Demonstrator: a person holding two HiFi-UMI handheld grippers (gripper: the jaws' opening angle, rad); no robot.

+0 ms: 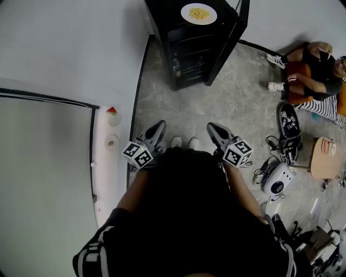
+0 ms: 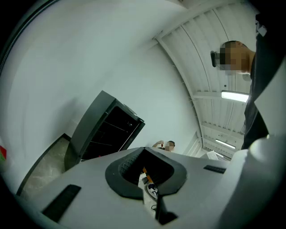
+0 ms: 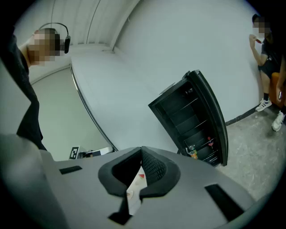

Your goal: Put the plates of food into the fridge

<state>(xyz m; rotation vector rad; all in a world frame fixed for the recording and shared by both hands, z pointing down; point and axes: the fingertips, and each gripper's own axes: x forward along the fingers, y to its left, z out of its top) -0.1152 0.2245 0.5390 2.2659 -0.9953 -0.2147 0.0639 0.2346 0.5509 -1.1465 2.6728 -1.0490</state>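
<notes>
A black fridge [image 1: 197,46] stands ahead against the wall with its door open; a white plate of yellow food [image 1: 199,13] rests on its top. Two small white dishes, one with a red piece [image 1: 112,116] and one lower [image 1: 111,142], sit on a white ledge [image 1: 105,178] at my left. My left gripper [image 1: 158,126] and right gripper [image 1: 212,127] hang side by side in front of my body, both shut and holding nothing. The left gripper view shows its closed jaws [image 2: 144,150] and the fridge [image 2: 105,129]. Past the right gripper [image 3: 141,148] I see dark shelves inside the fridge [image 3: 192,118].
A person sits on the floor at the right [image 1: 316,67]. Near them lie a dark shoe-like object [image 1: 289,121], a white device [image 1: 277,183], cables and a wooden stool [image 1: 323,157]. A glass partition [image 1: 43,178] runs along my left. My shoes [image 1: 184,142] stand on grey floor.
</notes>
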